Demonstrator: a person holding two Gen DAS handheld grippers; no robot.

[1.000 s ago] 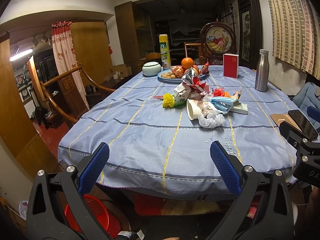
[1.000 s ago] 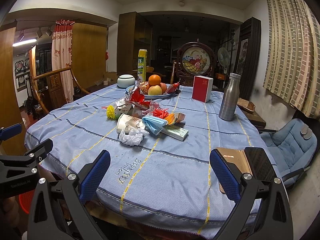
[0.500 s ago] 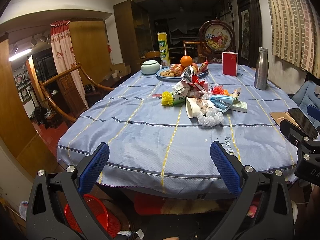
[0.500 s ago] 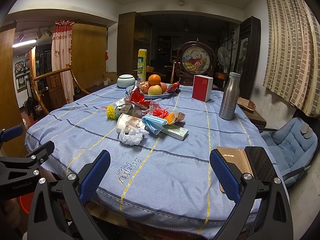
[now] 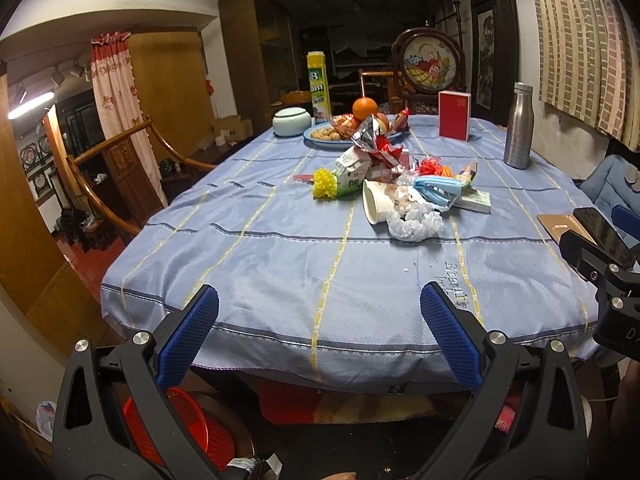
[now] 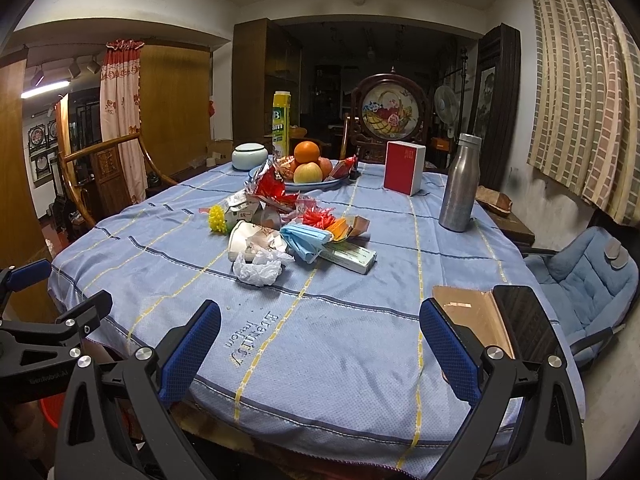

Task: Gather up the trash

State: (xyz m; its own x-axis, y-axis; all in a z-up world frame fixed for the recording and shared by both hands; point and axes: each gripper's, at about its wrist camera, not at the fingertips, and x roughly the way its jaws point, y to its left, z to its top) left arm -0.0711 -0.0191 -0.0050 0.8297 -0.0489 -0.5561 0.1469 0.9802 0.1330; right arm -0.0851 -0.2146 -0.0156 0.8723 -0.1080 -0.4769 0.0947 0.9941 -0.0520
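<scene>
Left wrist view, blue-clothed table (image 5: 280, 264) w/ trash pile (image 5: 400, 196), wood-panelled room, both grippers' fingers (image 5: 448, 336) wide, empty.

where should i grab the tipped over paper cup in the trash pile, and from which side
Grip the paper cup at its open rim, one of the fingers inside the mouth and one outside the wall. It lies on its side with the mouth facing the near table edge, so come in low from the front. The crumpled white plastic sits against its right side, so favour the rim's left part.
</scene>
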